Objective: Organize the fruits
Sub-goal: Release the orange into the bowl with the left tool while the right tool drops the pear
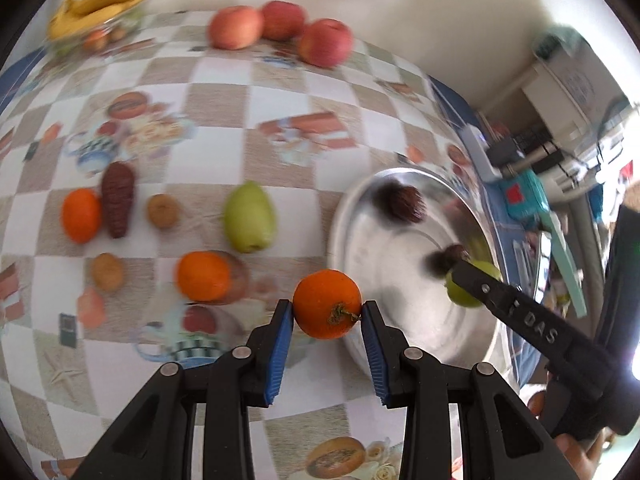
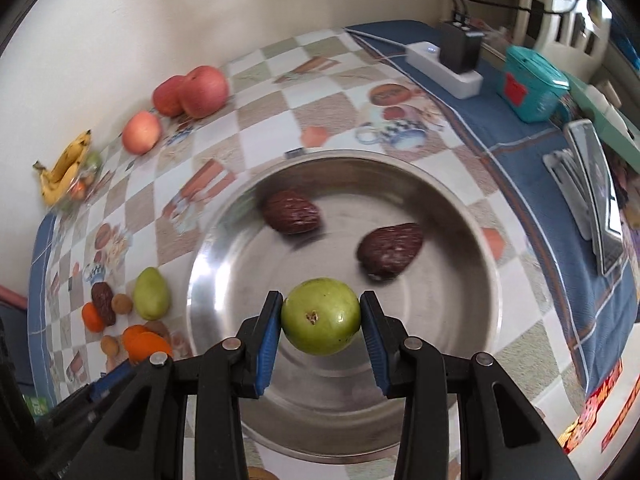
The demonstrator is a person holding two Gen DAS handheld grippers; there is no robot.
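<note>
"DAS" on the right claw (image 1: 464,280)

Left gripper (image 1: 328,316): matte black plastic frame, two angular arms fanning out from bottom edge of view, triangular cut-outs low in each. Four round silver screws across linkage. Fingers (image 1: 280,354) faced with ribbed blue pads. Right gripper (image 2: 321,322): same build, black linkage, four silver screw heads, blue ridged fingers (image 2: 267,350). In left wrist view, right gripper seen from side: long black arm, silver rivet near tip, raised lettering "DAS" along its flank. No cables or sleeves in sight.
</note>
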